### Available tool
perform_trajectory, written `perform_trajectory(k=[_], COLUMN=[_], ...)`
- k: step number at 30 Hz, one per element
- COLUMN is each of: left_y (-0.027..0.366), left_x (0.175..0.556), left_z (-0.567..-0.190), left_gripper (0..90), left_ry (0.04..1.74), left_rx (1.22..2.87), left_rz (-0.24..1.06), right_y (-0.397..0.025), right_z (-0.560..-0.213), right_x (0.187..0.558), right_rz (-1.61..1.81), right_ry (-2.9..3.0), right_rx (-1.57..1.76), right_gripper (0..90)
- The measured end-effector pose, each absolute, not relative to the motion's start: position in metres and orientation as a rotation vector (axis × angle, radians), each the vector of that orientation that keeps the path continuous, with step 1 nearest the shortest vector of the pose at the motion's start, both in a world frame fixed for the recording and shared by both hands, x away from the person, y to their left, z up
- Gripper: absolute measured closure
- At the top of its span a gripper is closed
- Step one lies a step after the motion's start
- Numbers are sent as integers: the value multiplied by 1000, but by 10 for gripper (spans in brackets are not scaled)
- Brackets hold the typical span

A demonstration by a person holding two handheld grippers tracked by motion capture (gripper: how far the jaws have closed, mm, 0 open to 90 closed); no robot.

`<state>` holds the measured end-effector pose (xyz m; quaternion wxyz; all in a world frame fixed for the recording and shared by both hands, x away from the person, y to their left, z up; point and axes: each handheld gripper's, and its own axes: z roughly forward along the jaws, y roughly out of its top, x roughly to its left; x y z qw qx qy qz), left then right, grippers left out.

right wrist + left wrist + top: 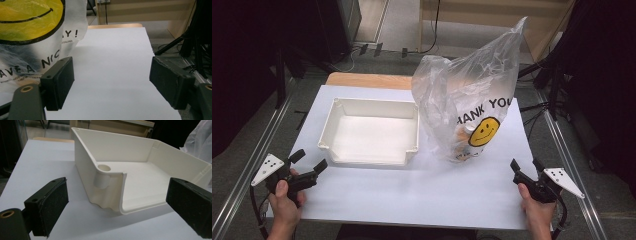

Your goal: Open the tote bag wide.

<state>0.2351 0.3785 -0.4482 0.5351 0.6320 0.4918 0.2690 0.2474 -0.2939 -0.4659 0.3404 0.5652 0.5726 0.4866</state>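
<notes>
From above, the left gripper (pixel 308 161) and right gripper (pixel 524 169) are hovering spread and empty at the table's (pixel 422 190) near corners, the left gripper view is facing the white tray (pixel 140 170), and the right gripper view is sitting beside the smiley plastic bag (pixel 30 32).

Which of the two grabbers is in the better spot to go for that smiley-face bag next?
Probably the right gripper: its open jaws sit just beside the plastic bag, with bare table between. The left gripper, also open, faces the white tray, which lies between it and the bag.
</notes>
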Motion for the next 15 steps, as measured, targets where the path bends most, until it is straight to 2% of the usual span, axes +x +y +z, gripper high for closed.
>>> perform_trajectory(k=[4,15], left_y=[378,364], left_x=[234,236], left_z=[-446,-443], left_gripper=[45,45], left_ry=[1178,1164], left_rx=[1477,1499], left_rz=[623,633], right_y=[-286,-247], right_z=[-457,-432], right_x=[251,262], right_rz=[1265,1350], right_ry=[1509,1562], right_rx=[1453,1375], right_gripper=[170,165])
